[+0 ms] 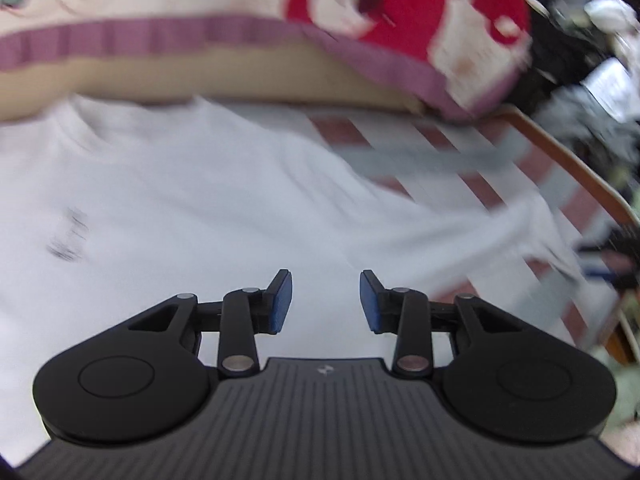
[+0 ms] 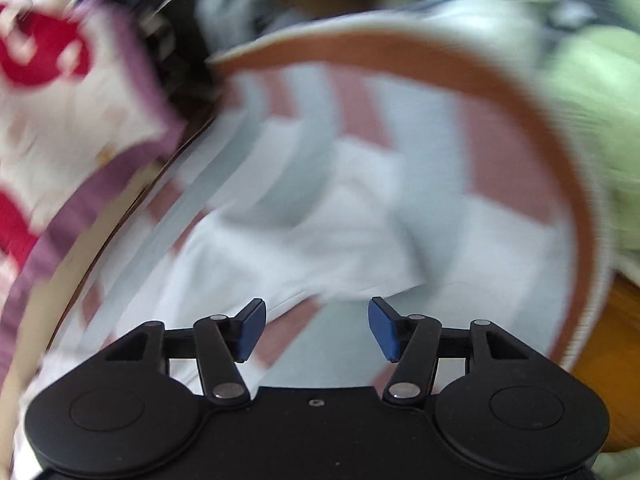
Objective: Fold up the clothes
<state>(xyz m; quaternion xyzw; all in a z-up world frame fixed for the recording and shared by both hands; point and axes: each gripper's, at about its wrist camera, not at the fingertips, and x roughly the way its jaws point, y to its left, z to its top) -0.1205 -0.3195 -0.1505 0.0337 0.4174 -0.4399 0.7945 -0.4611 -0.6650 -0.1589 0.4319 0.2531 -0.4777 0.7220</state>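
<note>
A white T-shirt [image 1: 168, 200] with a small dark print lies spread on a checked red, grey and white tablecloth [image 1: 472, 152]. My left gripper [image 1: 326, 300] hovers over the shirt's body, open, with nothing between its blue pads. In the right wrist view a sleeve or corner of the white T-shirt [image 2: 304, 236] lies crumpled on the tablecloth [image 2: 500, 168]. My right gripper [image 2: 316, 328] is just in front of that cloth edge, open wide and empty. Both views are blurred.
A cream, red and purple-edged cushion or blanket [image 1: 400, 20] lies along the far side of the table [image 1: 568, 160], also at the left as the blanket [image 2: 80, 100]. Pale green fabric [image 2: 592, 120] sits beyond the table's brown rim. Dark clutter [image 1: 580, 40] fills the far right.
</note>
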